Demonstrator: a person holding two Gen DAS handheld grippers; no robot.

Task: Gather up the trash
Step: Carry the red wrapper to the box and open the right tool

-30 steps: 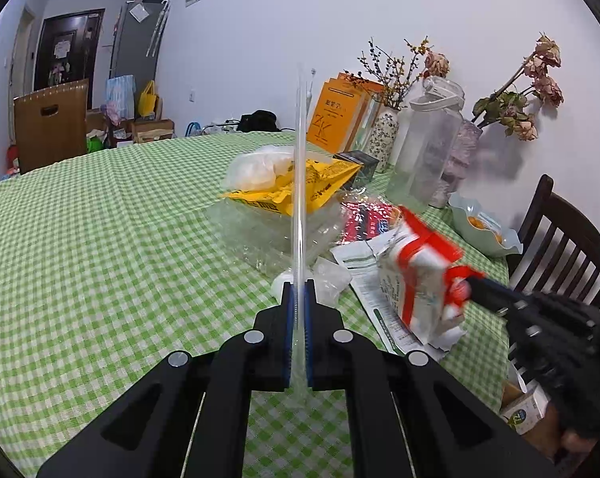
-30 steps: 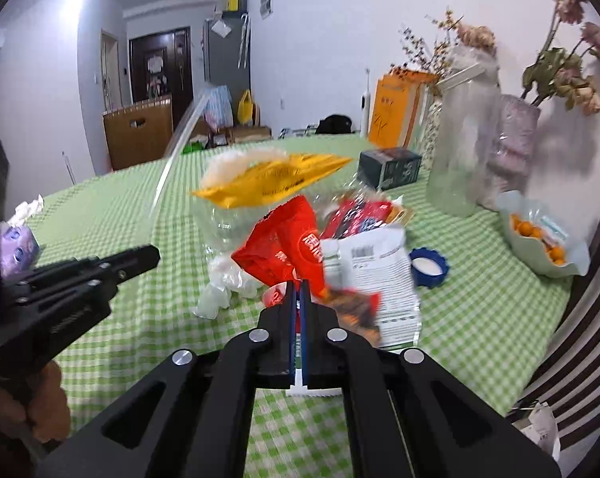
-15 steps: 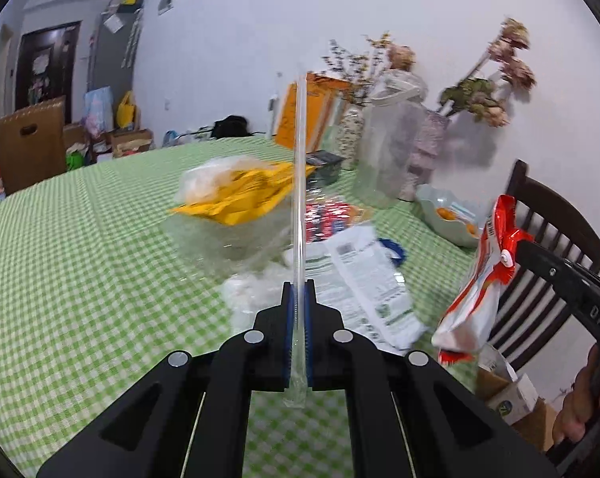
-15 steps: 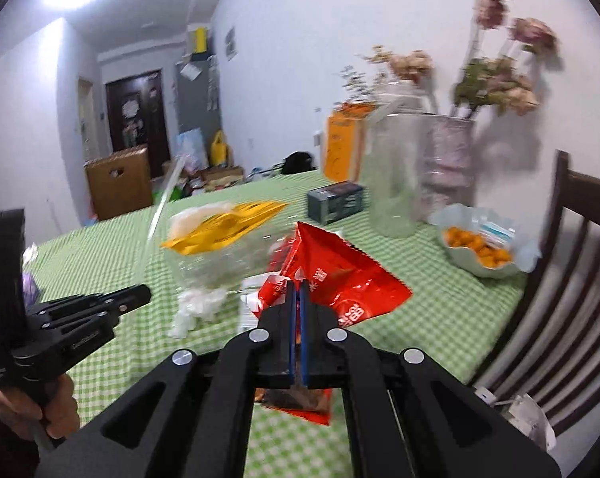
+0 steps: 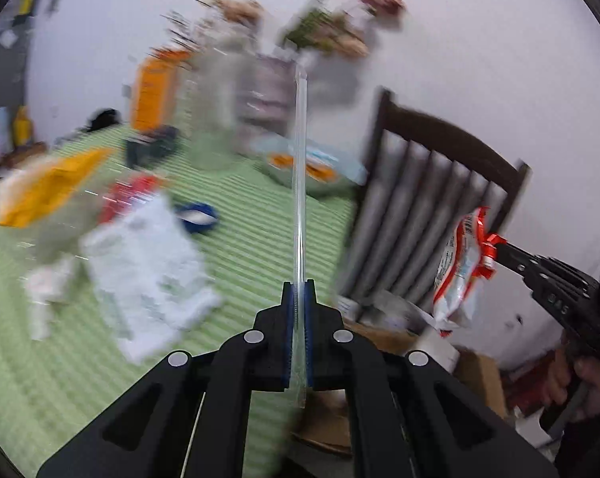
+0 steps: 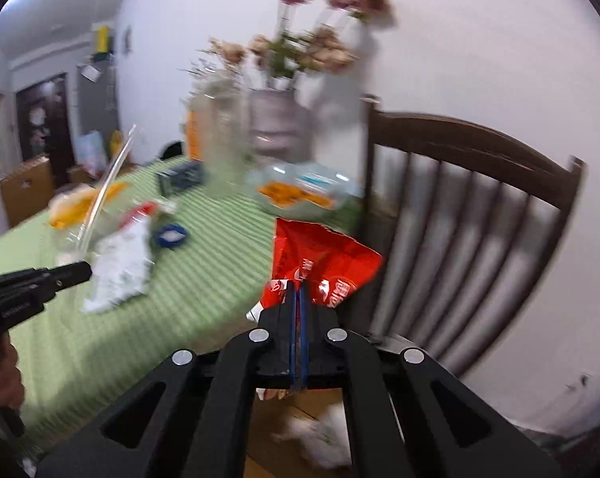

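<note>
My left gripper [image 5: 298,290] is shut on a long clear plastic straw [image 5: 300,167] that stands straight up from the jaws. My right gripper [image 6: 298,292] is shut on a red and white snack bag [image 6: 319,255]. The left wrist view shows the same snack bag [image 5: 459,271] hanging from the right gripper [image 5: 499,243] past the table's edge, in front of the chair. In the right wrist view the left gripper [image 6: 85,270] is at the far left, its straw [image 6: 108,187] rising over the table. More trash lies on the green checked tablecloth [image 5: 240,251]: a white printed wrapper [image 5: 148,267], a yellow bag [image 5: 49,191].
A dark wooden chair [image 6: 471,215] stands at the table's right edge. A bowl of orange snacks [image 6: 300,193], glass vases with dried flowers [image 6: 280,119], an orange box [image 5: 156,87] and a blue lid [image 5: 196,217] are on the table. A cardboard box [image 5: 379,342] with paper sits on the floor below.
Both grippers have swung to the right, off the table's middle toward the chair. The snack bag now hangs beyond the table edge. Both views are blurred by the motion.
</note>
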